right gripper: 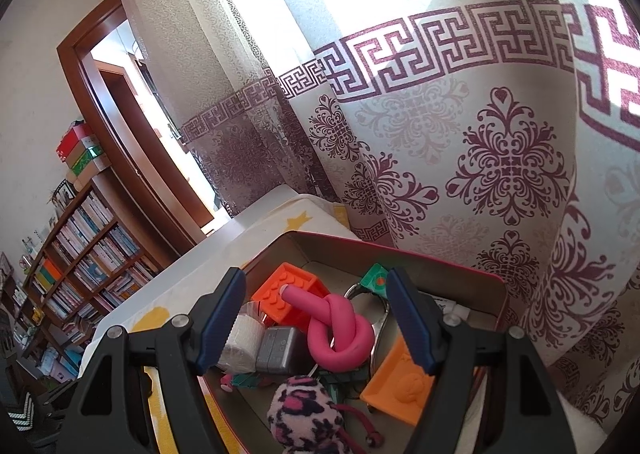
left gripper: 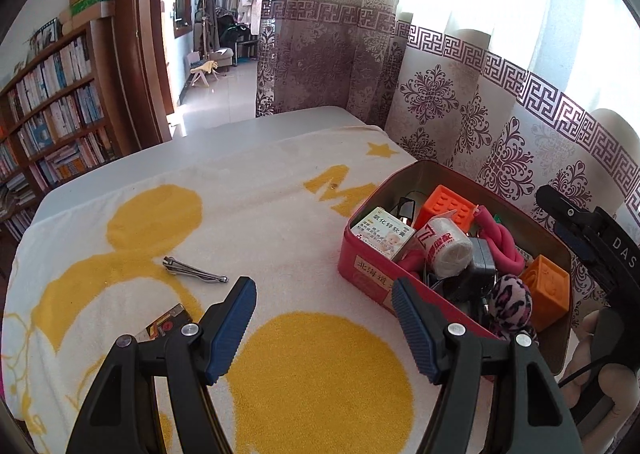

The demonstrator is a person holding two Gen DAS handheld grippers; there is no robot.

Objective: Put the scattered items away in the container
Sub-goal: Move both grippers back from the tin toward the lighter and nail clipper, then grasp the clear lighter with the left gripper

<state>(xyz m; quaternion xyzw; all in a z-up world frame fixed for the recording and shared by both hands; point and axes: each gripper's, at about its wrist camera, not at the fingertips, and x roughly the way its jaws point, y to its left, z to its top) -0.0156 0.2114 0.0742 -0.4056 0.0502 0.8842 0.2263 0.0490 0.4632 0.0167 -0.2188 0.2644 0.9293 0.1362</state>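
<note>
Red tin container (left gripper: 362,266) was set at the towel's curtain-side edge, already crowded: pink foam knot (right gripper: 340,328), orange blocks, gauze roll, leopard plush. Metal nail clipper (left gripper: 195,269) and a small dark packet (left gripper: 166,324) were left out on the yellow-patterned towel (left gripper: 256,214). Left gripper (left gripper: 324,330) was held apart, empty, near them, likely for pickup. Right gripper (right gripper: 316,324) was poised apart above the container, nothing clamped.

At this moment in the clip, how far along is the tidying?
Mostly done: the red tin already holds the knotted pink foam roller, orange blocks, a bandage roll, a medicine box and a leopard-print plush. Nothing is in hand: the left tool and right tool are both open and empty. Left on the towel: the nail clippers and a small dark item partly hidden by the left tool.
</note>
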